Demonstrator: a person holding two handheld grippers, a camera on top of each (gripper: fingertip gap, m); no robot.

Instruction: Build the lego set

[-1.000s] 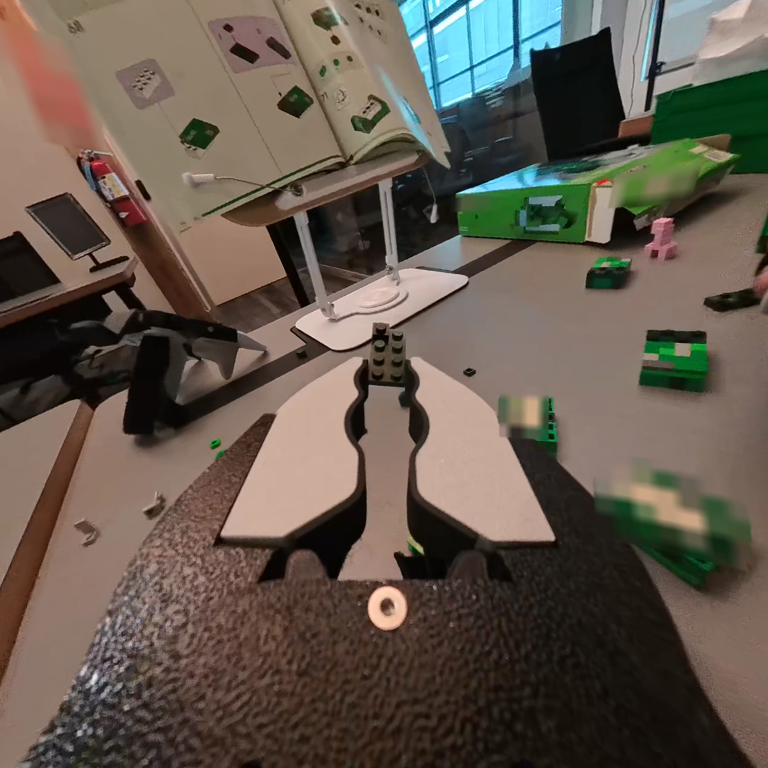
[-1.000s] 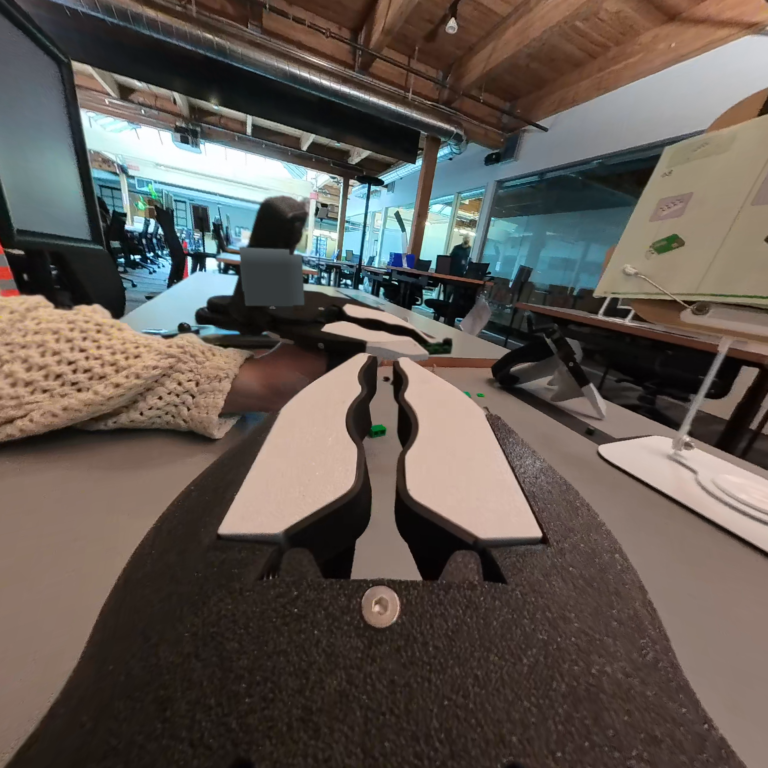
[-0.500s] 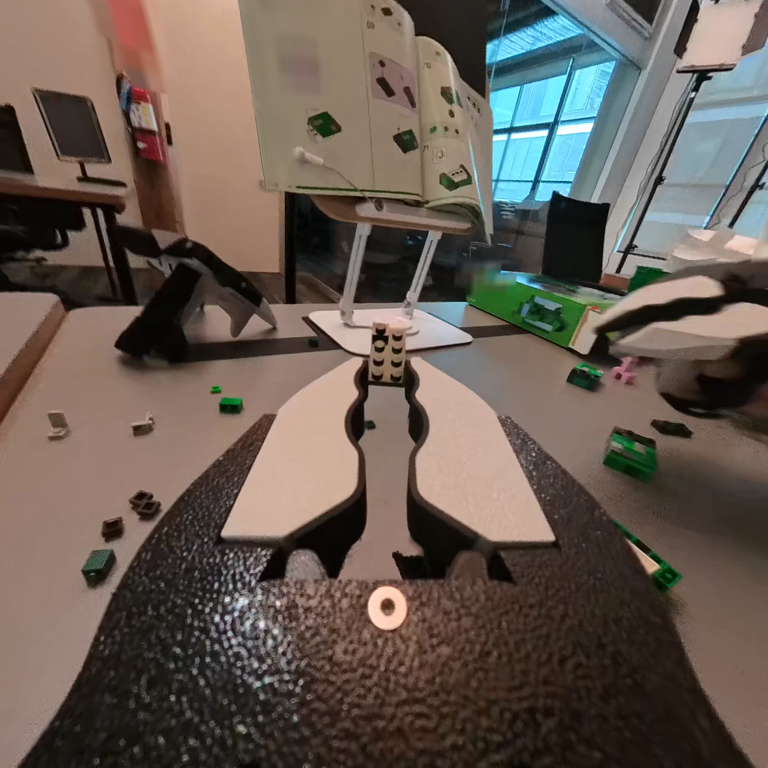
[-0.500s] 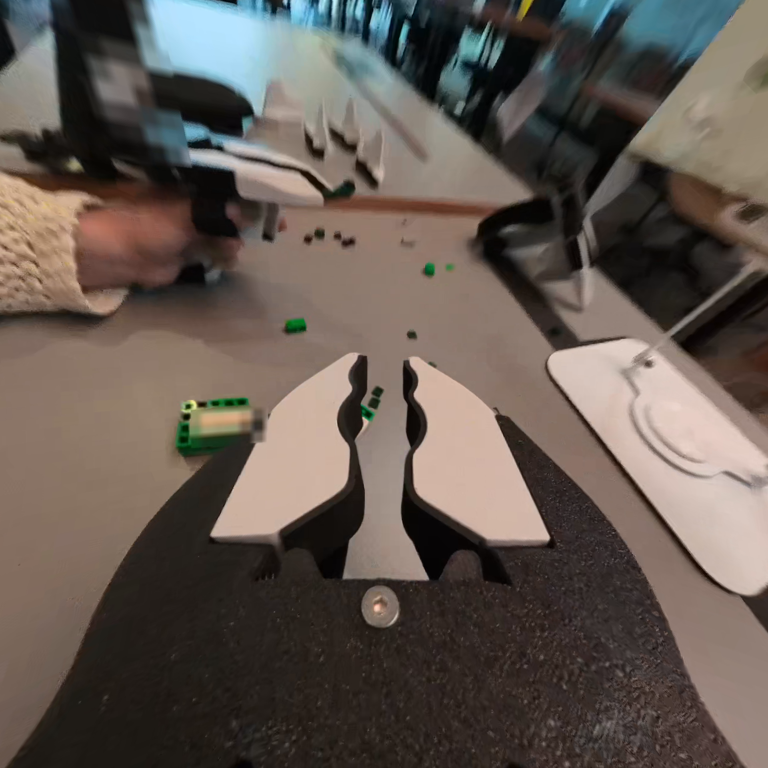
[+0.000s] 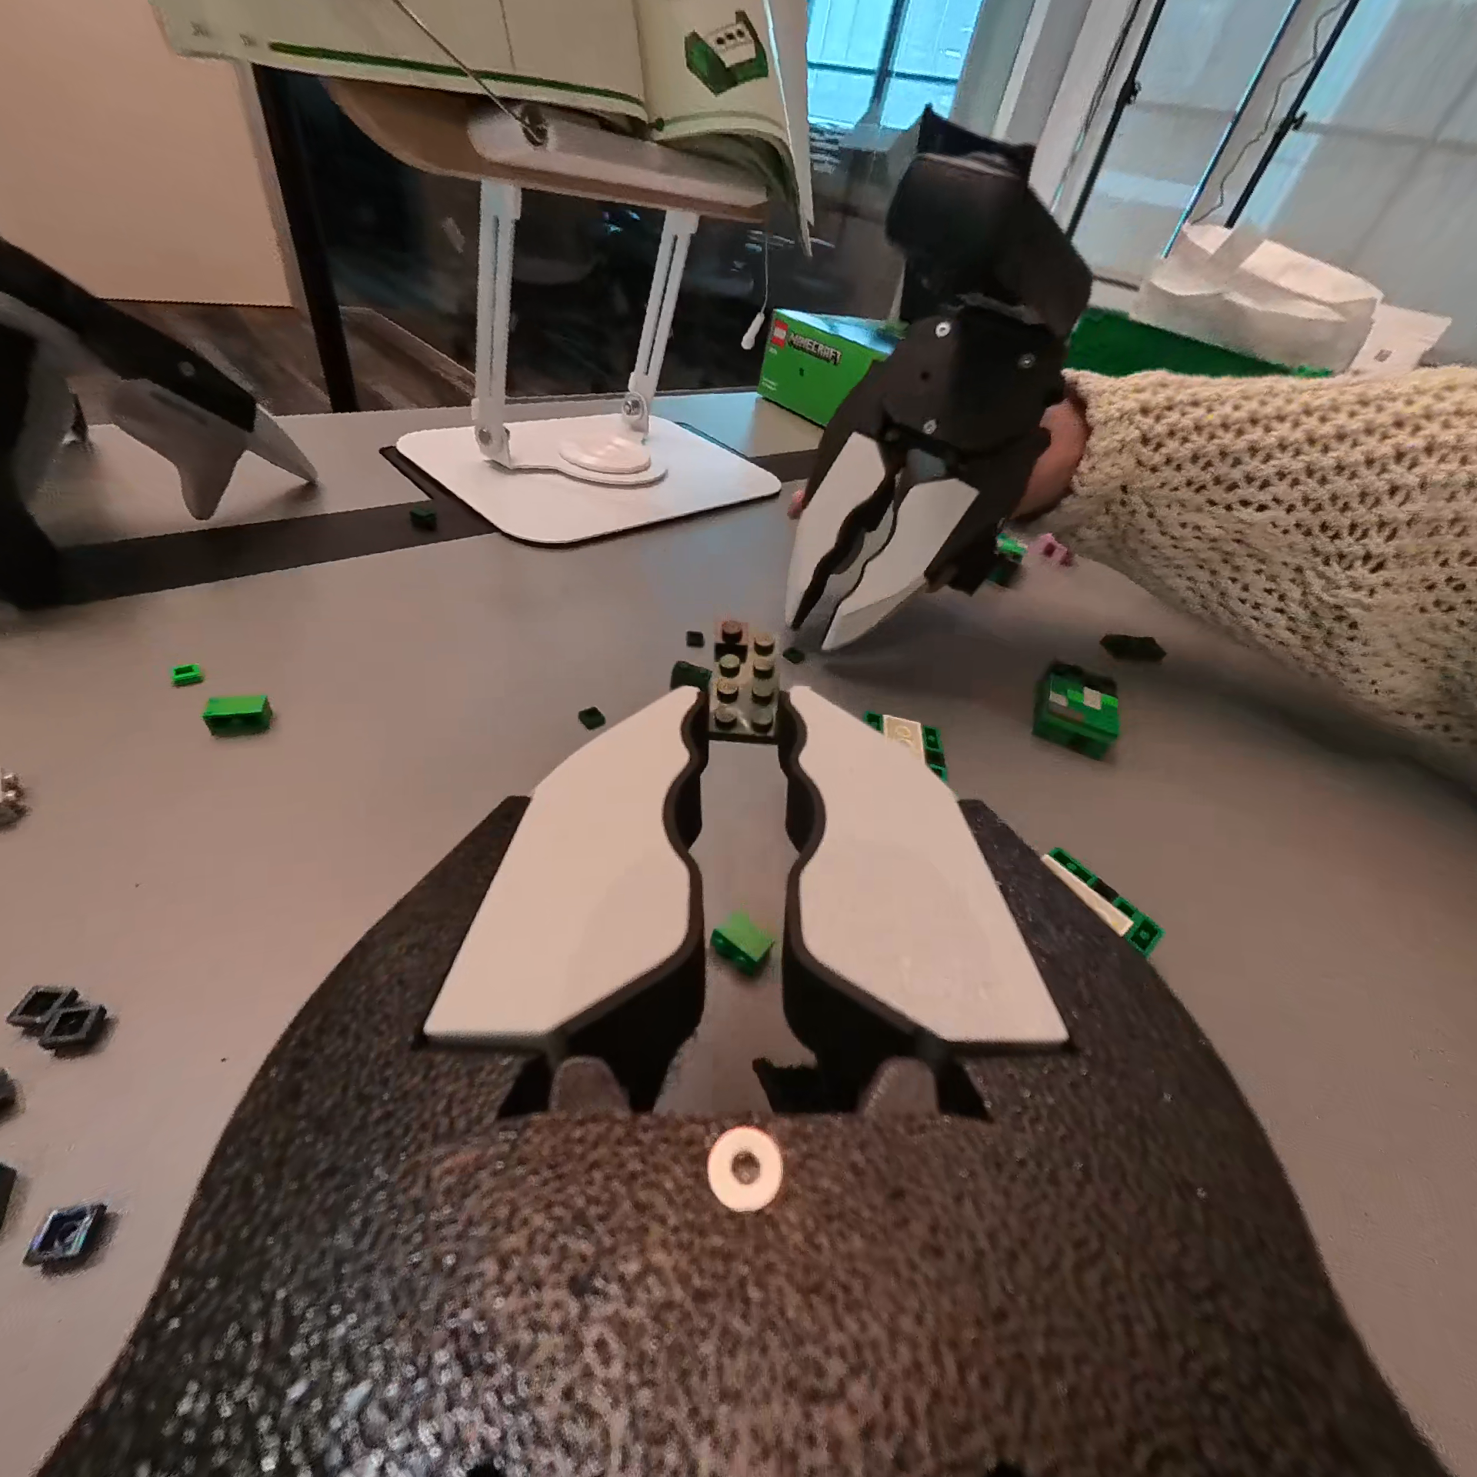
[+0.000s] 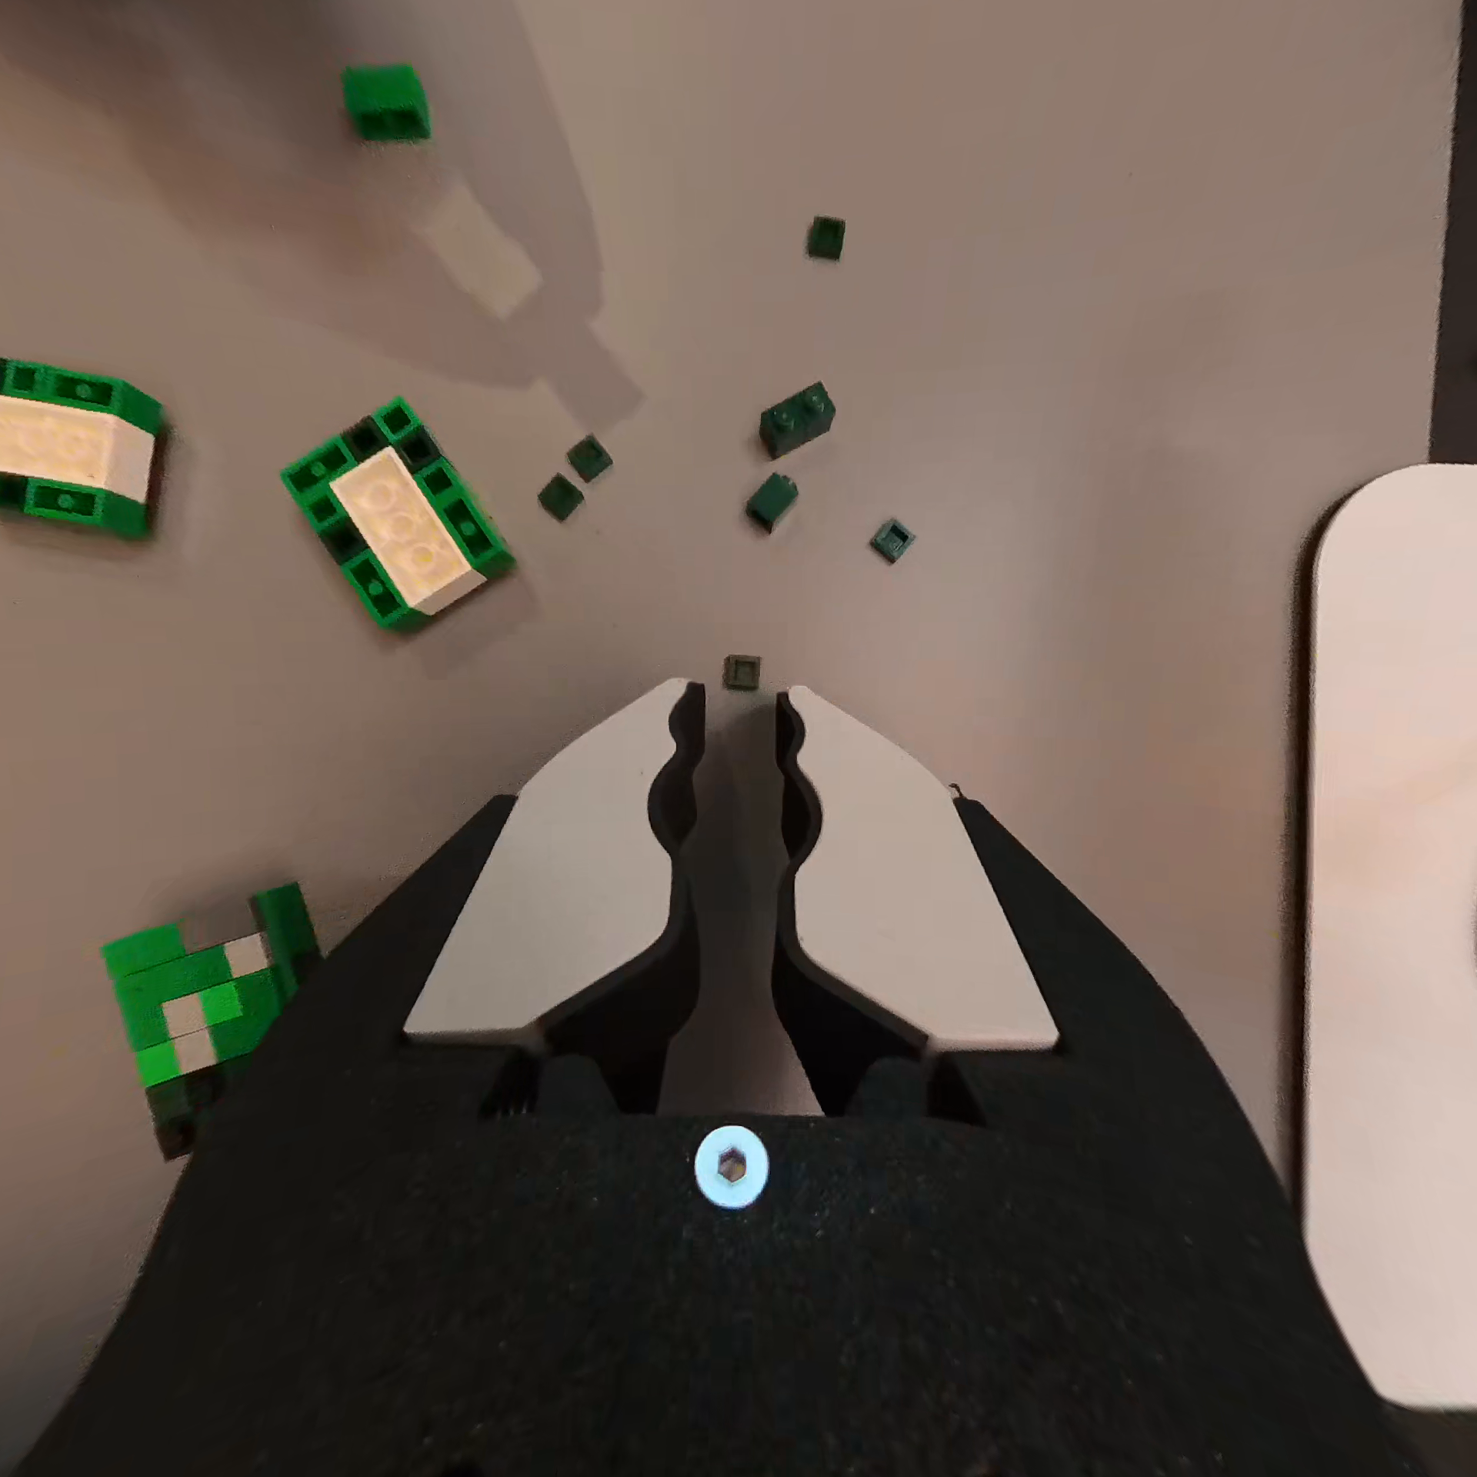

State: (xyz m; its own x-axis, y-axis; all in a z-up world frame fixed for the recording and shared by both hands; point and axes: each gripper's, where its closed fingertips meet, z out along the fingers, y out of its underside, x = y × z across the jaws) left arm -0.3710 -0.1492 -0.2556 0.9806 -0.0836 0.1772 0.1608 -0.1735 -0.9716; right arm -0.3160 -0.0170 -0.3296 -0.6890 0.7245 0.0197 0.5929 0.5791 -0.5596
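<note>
Right gripper (image 6: 739,695), swung down from level within the last second, fingers slightly parted and empty over a small dark tile (image 6: 742,671) at frame centre; left gripper (image 5: 743,711) still clamps the black studded plate (image 5: 745,679) above the worktop (image 5: 400,799); pickup likely next.

Left wrist view low, forward across the table (image 5: 400,799); right wrist view close, straight down; shared: scattered green bricks (image 6: 795,418).

A white book stand (image 5: 587,471) rests on the grey table (image 5: 320,799).
</note>
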